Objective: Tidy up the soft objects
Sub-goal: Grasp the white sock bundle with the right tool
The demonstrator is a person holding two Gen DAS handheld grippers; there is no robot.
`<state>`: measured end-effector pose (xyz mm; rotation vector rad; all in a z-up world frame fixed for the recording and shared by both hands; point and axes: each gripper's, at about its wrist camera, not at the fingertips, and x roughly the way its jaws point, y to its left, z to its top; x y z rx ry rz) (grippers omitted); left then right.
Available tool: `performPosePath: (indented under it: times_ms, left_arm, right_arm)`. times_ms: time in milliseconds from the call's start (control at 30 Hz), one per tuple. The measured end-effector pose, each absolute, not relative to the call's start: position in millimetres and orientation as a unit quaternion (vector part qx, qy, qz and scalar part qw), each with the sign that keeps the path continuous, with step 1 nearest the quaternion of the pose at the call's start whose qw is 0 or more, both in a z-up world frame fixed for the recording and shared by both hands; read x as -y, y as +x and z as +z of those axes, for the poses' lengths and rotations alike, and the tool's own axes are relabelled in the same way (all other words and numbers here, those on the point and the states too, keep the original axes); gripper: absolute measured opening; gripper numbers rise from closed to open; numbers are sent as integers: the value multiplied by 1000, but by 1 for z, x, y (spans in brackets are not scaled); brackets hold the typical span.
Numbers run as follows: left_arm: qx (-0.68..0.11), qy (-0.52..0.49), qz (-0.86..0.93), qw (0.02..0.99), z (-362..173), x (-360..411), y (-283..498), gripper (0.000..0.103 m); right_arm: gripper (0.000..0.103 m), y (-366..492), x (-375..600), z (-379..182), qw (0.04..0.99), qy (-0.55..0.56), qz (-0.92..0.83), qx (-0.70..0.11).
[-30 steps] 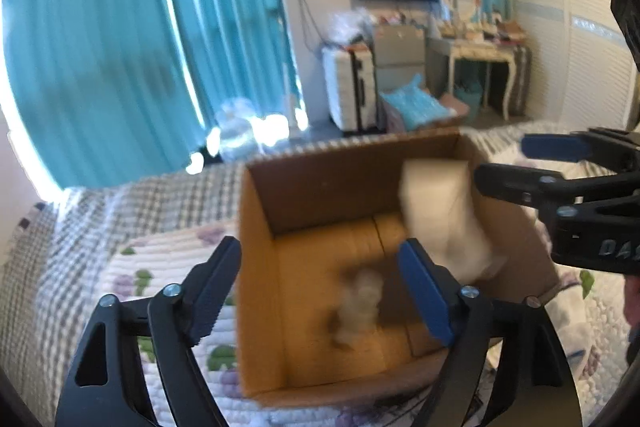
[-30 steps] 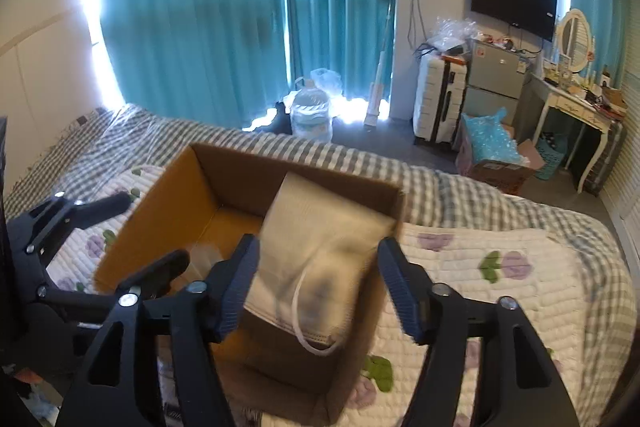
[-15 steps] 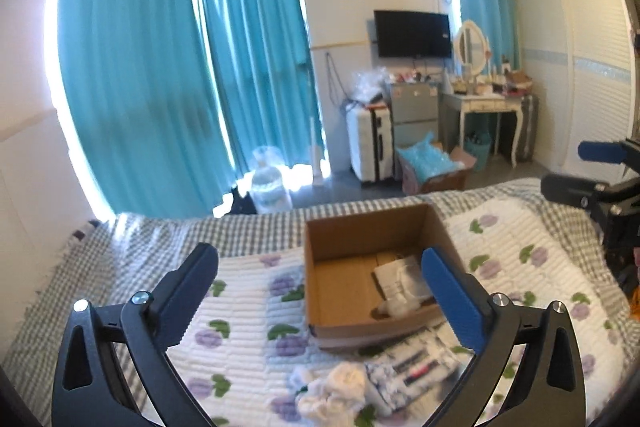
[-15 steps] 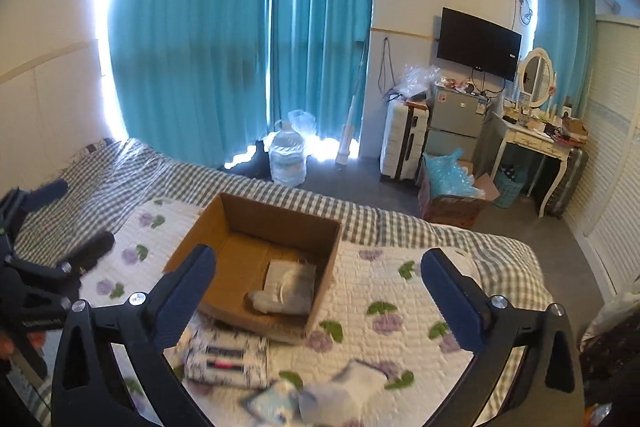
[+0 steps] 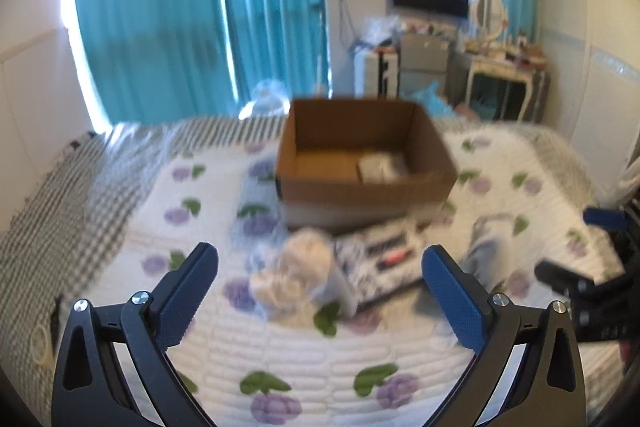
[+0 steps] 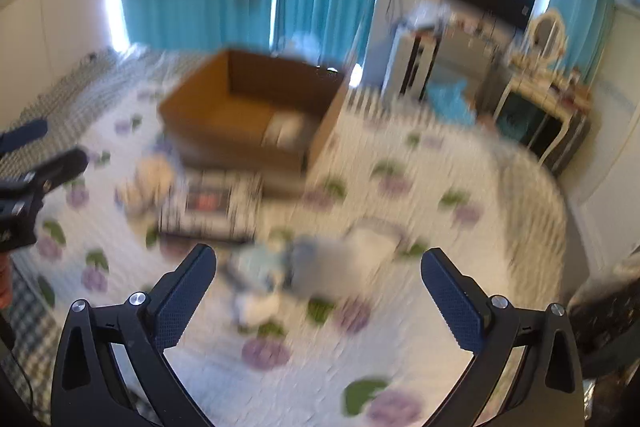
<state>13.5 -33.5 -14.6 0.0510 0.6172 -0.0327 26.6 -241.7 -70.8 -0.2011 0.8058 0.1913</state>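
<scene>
Brown cardboard box (image 5: 366,183) on white quilt (image 5: 280,347) with purple-green flowers

On the quilt an open cardboard box (image 5: 366,163) held a pale folded item (image 5: 382,165) by its right wall, while a white bundle (image 5: 296,267), a patterned pouch (image 5: 380,259) and a bluish-grey cloth (image 6: 332,267) lay blurred before it.

Bright window glare, motion blur, fisheye edges
</scene>
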Motion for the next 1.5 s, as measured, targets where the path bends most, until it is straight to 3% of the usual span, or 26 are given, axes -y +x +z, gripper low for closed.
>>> performPosePath:
  times_ms: [233,400,533,600,633,667,700,1100,1500]
  left_arm:
    - [-361,38,-16,932,-95,38,21,103]
    - [-380,50,-11,923,-126,33,26,103]
    - [-394,49,-22,917,-140,33,27,103]
    - [-401,52,-29,914,-145,34,27,103]
    - [-403,54,-32,913,-146,35,28,103]
    - [-404,54,-33,913,-146,35,28,103]
    - [-404,53,-33,913,-146,35,28,103]
    - [-401,49,-66,912,-132,63,18,103]
    - [-428,74,-117,893,-144,132,36,102]
  right_arm:
    - [103,36,225,-162,872,-65,96,-475]
    - [94,58,215,-185,857,-28,105,-503]
    - [73,73,211,-203,843,-7,106,-527]
    - [70,73,207,-209,842,-14,99,-530]
    - [63,71,206,-208,845,-18,97,-526]
    - [46,68,206,-206,847,-21,98,-522]
    - [41,65,206,-203,849,-23,98,-519]
    - [39,25,246,-149,878,-1,91,-471]
    - [39,59,288,-147,867,-67,74,-487]
